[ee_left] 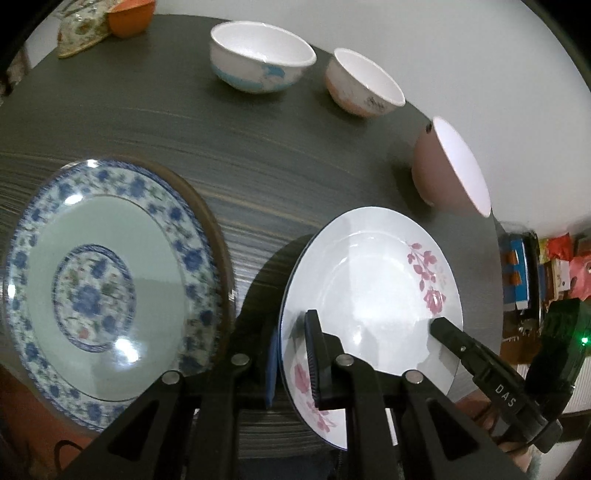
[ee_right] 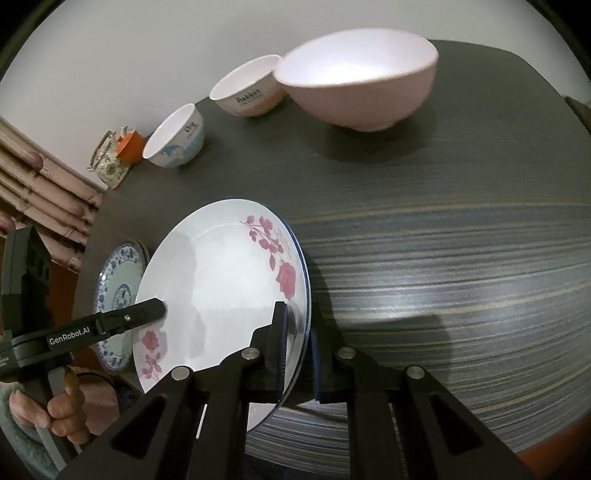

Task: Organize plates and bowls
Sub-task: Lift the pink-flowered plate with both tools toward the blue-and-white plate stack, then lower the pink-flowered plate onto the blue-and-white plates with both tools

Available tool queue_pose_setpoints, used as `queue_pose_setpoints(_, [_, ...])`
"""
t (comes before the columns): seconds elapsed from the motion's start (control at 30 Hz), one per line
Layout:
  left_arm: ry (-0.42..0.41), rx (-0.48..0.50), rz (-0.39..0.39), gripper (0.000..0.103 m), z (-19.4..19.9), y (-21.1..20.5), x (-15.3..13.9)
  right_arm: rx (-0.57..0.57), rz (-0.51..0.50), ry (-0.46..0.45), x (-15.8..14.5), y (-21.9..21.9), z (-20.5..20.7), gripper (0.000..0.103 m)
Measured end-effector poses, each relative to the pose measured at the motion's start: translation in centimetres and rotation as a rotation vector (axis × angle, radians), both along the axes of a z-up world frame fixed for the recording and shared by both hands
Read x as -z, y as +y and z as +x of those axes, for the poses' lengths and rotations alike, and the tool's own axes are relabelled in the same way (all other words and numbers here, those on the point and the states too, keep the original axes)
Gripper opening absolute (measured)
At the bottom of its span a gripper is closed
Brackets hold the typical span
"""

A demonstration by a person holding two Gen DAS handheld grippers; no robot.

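Note:
A white plate with pink roses (ee_left: 373, 291) (ee_right: 221, 280) is held tilted above the dark table, gripped on opposite rims by both grippers. My left gripper (ee_left: 293, 354) is shut on its left rim; it also shows in the right wrist view (ee_right: 147, 312). My right gripper (ee_right: 297, 347) is shut on its right rim; its finger shows in the left wrist view (ee_left: 447, 332). A blue-flowered plate (ee_left: 107, 288) (ee_right: 118, 291) lies on the table to the left. A large pink bowl (ee_left: 443, 166) (ee_right: 362, 74) and two smaller white bowls (ee_left: 258, 55) (ee_left: 362, 83) stand farther back.
The dark striped table (ee_left: 295, 166) (ee_right: 443, 240) ends close on the right in the left wrist view. An orange cup (ee_left: 129, 18) and a flowered teapot (ee_left: 79, 31) sit at the far left corner. Packages (ee_left: 554, 266) lie beyond the table's right edge.

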State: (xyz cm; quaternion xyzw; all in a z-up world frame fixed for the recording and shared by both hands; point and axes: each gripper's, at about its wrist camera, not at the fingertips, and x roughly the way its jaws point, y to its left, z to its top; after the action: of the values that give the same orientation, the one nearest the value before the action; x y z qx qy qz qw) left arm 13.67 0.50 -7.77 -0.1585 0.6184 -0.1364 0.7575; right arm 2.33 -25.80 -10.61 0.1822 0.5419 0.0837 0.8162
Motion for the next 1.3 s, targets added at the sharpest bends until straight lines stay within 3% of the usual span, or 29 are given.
queue_pose_setpoints(0.4, [-0.048, -0.142, 0.012, 0.013, -0.1, 8.0, -2.9, -0.106, 0.004, -0.057, -3.2, 5.9, 2.3, 0.012])
queue_pose_setpoints(0.77, [-0.025, -0.334, 0.014, 0.013, -1.6, 17.0, -1.8, -0.235, 0.028, -0.047, -3.0, 14.4, 3.8, 0.012])
queue_pose_setpoints(1.07, [0.013, -0.386, 0.007, 0.013, -2.5, 19.6, 0.5, -0.296, 0.010, -0.008, -0.9, 19.2, 3.9, 0.012])
queue_pose_setpoints(1.3, [0.011, -0.386, 0.024, 0.013, -2.1, 20.1, 1.3, -0.296, 0.007, 0.012, 0.1, 20.0, 4.0, 0.012])
